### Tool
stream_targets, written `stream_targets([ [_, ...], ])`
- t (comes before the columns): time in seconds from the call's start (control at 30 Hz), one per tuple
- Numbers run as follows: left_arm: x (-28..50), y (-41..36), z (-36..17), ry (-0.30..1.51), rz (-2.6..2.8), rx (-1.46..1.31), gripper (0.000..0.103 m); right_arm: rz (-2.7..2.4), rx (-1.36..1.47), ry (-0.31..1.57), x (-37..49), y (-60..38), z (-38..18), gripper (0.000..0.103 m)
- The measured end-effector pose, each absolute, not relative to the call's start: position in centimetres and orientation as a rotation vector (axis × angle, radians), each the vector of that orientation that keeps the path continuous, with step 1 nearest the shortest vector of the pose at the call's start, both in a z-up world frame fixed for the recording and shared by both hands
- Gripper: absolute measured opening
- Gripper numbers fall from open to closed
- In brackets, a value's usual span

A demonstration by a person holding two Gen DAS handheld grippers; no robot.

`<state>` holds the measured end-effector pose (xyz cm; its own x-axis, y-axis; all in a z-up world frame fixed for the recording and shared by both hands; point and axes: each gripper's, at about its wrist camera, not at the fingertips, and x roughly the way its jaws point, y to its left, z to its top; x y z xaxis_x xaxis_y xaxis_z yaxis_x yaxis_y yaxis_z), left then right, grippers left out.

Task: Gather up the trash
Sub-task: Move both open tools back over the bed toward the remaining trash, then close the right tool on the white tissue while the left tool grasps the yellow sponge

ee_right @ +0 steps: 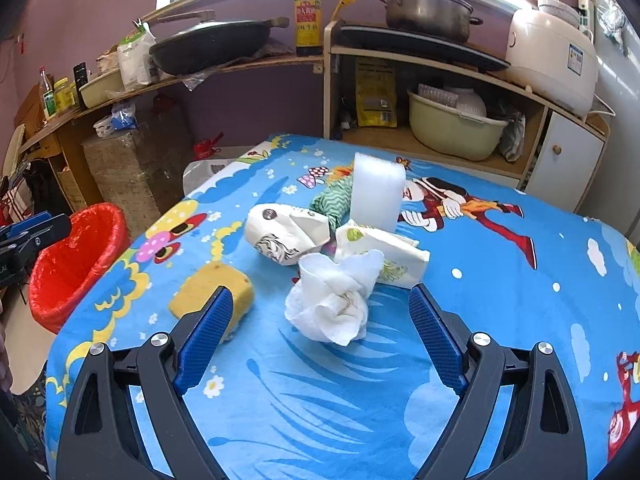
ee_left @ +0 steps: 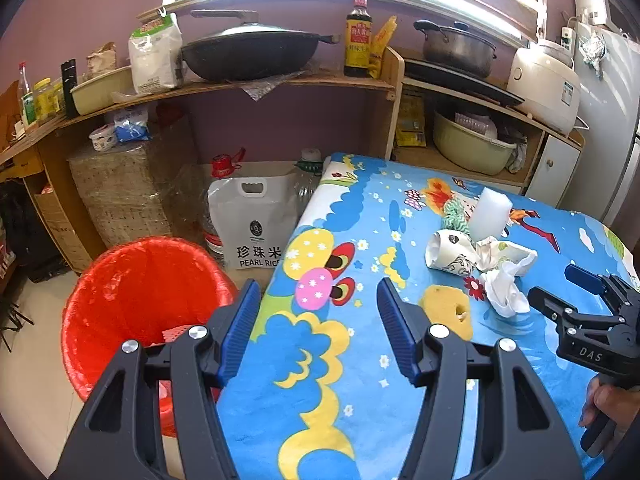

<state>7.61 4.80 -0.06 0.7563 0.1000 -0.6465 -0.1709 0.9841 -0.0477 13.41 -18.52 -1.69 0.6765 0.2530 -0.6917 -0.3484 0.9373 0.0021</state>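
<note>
A heap of trash lies on the blue cartoon tablecloth (ee_right: pixel 500 300): a crumpled white tissue (ee_right: pixel 334 304) (ee_left: pixel 505 292), two crushed printed paper cups (ee_right: pixel 282 234) (ee_right: pixel 384 250), a white foam block (ee_right: pixel 378 192) (ee_left: pixel 490 212), a green patterned scrap (ee_right: pixel 330 202) and a yellow sponge (ee_right: pixel 214 290) (ee_left: pixel 446 310). My right gripper (ee_right: pixel 320 300) stands open just short of the tissue, which sits between its blue pads. My left gripper (ee_left: pixel 316 292) is open and empty over the table's left edge. Beside that edge on the floor is a red-lined bin (ee_left: pixel 136 296) (ee_right: pixel 76 252).
Behind the table runs a wooden shelf with a wok (ee_left: pixel 250 50), a sauce bottle (ee_right: pixel 308 14), a pot (ee_right: pixel 426 8), a rice cooker (ee_right: pixel 550 58) and a basin (ee_right: pixel 454 126). A rice bag (ee_left: pixel 256 224) and a wrapped box (ee_left: pixel 120 192) stand on the floor by the bin. A hand (ee_left: pixel 610 404) holds the right gripper.
</note>
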Motion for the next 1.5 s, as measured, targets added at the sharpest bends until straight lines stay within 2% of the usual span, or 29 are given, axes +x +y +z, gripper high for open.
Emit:
stream_targets([
  [0.63,11.1,1.7,-3.3,0.763,0.09,-0.079,0.061,0.333,-0.125,0.853,17.3,-17.9,-6.0,0.084],
  [0.83,11.7,0.8,-4.1,0.779,0.071,-0.074,0.061,0.347,-0.126,0.884,18.3,-17.8,-7.0,0.072],
  [1.0,12.2,0.0,-4.7,0.791,0.058,-0.067,0.061,0.371,-0.123,0.908,18.6,-17.7,-7.9,0.047],
  [1.17,12.6,-1.0,-5.2,0.799,0.044,-0.062,0.062,0.377,-0.108,0.902,18.3,-18.1,-7.9,0.043],
  [1.5,13.4,-3.7,-6.0,0.813,-0.016,-0.047,0.062,0.373,-0.067,0.873,17.2,-20.2,-6.6,0.043],
])
